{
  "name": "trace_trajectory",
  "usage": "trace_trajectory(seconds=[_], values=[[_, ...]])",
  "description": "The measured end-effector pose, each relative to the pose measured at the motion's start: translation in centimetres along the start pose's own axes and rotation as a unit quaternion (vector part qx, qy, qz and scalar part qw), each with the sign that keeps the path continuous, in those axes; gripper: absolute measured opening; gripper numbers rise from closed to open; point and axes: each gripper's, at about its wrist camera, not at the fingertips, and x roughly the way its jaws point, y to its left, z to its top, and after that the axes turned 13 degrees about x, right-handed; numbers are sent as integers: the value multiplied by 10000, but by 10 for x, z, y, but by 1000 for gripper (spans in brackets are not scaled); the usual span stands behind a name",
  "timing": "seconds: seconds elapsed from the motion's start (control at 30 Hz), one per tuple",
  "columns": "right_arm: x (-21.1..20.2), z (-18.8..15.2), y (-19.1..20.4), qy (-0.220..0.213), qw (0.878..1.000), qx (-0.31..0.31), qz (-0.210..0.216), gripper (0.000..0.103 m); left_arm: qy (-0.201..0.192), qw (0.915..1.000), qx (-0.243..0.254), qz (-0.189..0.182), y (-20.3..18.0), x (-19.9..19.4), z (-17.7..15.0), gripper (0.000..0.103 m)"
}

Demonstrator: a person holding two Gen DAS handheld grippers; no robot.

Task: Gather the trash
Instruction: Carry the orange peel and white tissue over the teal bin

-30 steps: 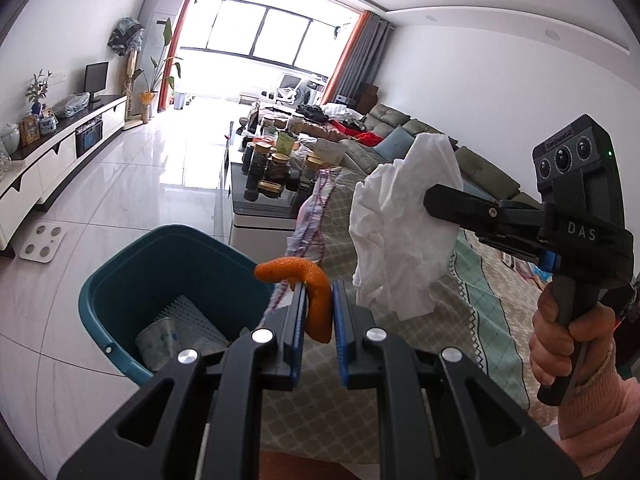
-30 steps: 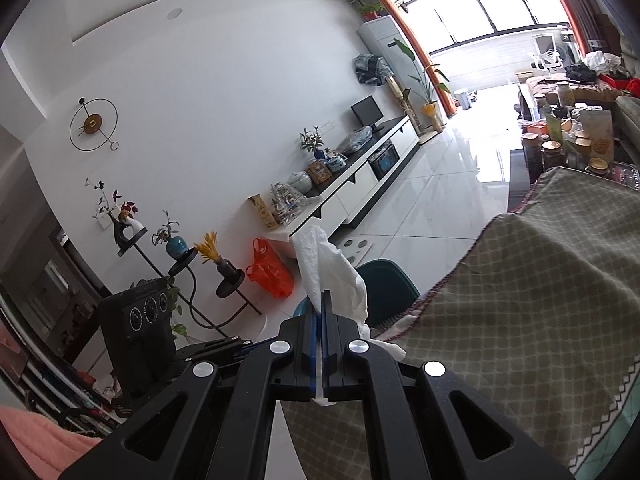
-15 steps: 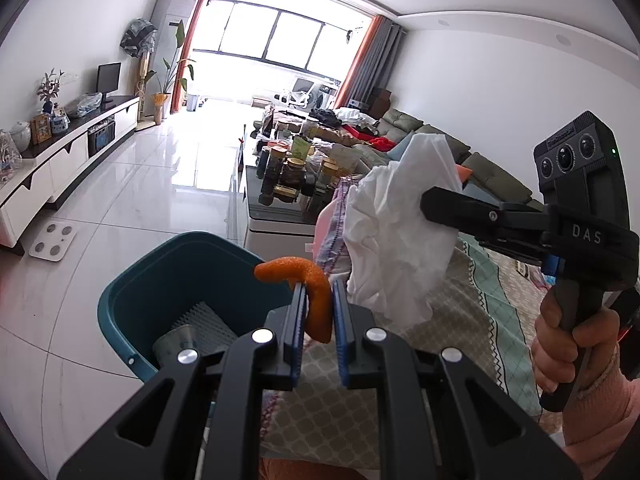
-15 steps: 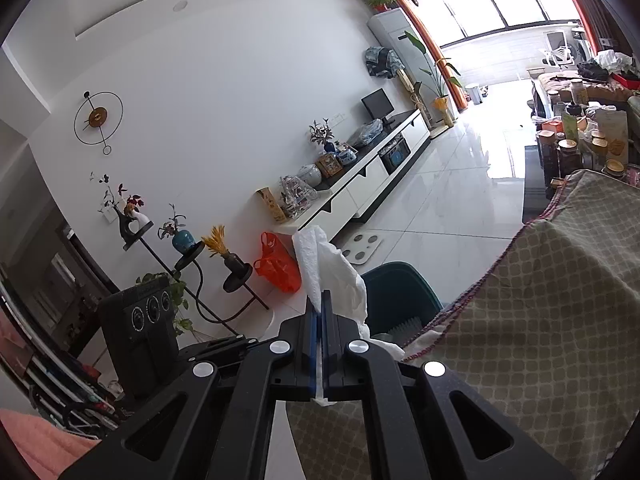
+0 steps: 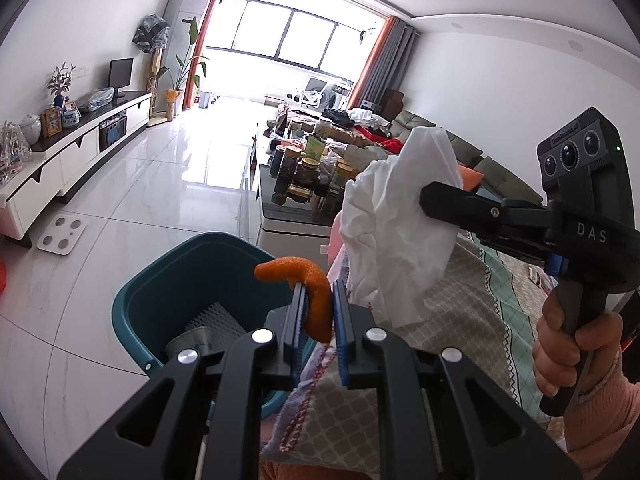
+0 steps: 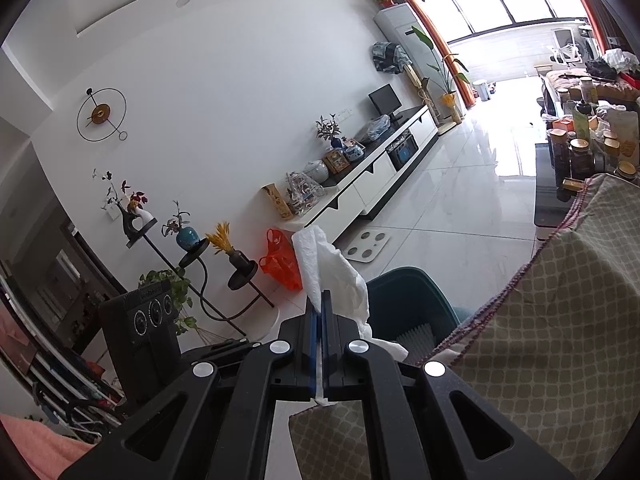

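My left gripper is shut on a curled piece of orange peel, held above the near rim of a teal bin on the floor. Inside the bin lies some pale trash. My right gripper, seen from the side in the left wrist view as right gripper, is shut on a crumpled white tissue that hangs over the table's edge just right of the bin. In the right wrist view the tissue rises from the jaws, with the bin beyond it.
A table with a beige patterned cloth lies under both grippers. A low table crowded with jars stands behind the bin. A white TV cabinet, a floor scale and an orange bag line the left side.
Both grippers have shifted a little toward the bin, which now sits closer to the middle in both views. Their grips on the peel and the tissue are unchanged.
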Motion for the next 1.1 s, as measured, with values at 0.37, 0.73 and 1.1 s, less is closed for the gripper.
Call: trace_trajectory(seconds=[0.37, 0.73, 1.1], values=[[13, 0, 0, 68, 10000, -2, -41, 2, 39, 9999, -57, 144, 4, 5, -4, 14], [29, 2, -5, 180, 9998, 108, -73, 2, 152, 9994, -96, 281, 8, 16, -7, 14], [46, 1, -10, 321, 9991, 235, -112, 2, 235, 9989, -176, 366, 8, 22, -6, 14]])
